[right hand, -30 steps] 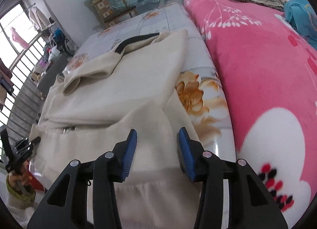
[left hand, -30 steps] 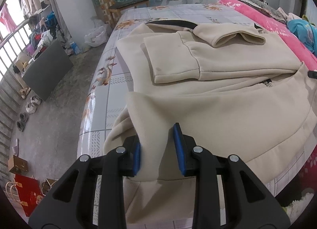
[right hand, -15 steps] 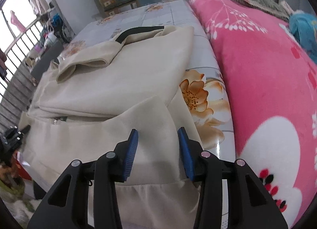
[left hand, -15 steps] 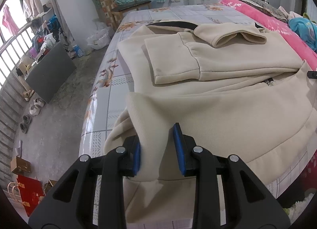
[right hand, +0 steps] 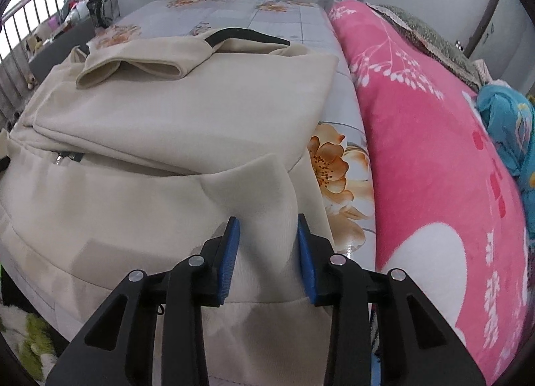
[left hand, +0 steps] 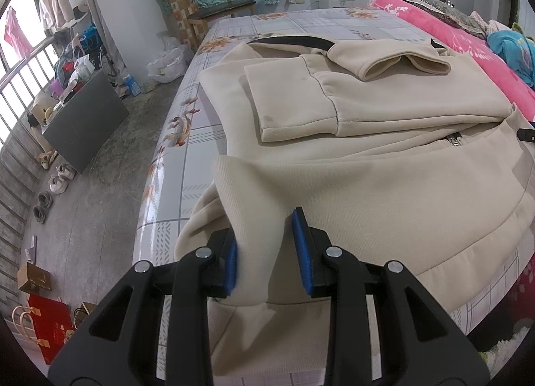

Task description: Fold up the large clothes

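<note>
Cream jacket (left hand: 384,165) lies spread on the bed (left hand: 301,23), sleeves already folded in across the chest, hem toward the near bed edge and partly hanging over it.

Left gripper (left hand: 264,249): fingers (left hand: 230,265) narrowly apart w/ a raised fold of the hem's left corner between them; both blue pads press the cloth, so it's gripped. Corner is lifted a bit off the bed near the bed's left edge.

Right gripper (right hand: 267,252): fingers (right hand: 306,259) closing on the hem's right corner, which stands up between them in a peak. Left pad touches the cloth; the right pad looks to be on it too, fabric bunched and filling the gap. That corner sits near the bed's right side, just beside the pink blanket (right hand: 434,168) & an orange flower print on the sheet.

Zip pull (left hand: 454,141) shows mid-jacket, under the folded sleeves. Black collar lining (right hand: 247,35) at the far end.
</note>
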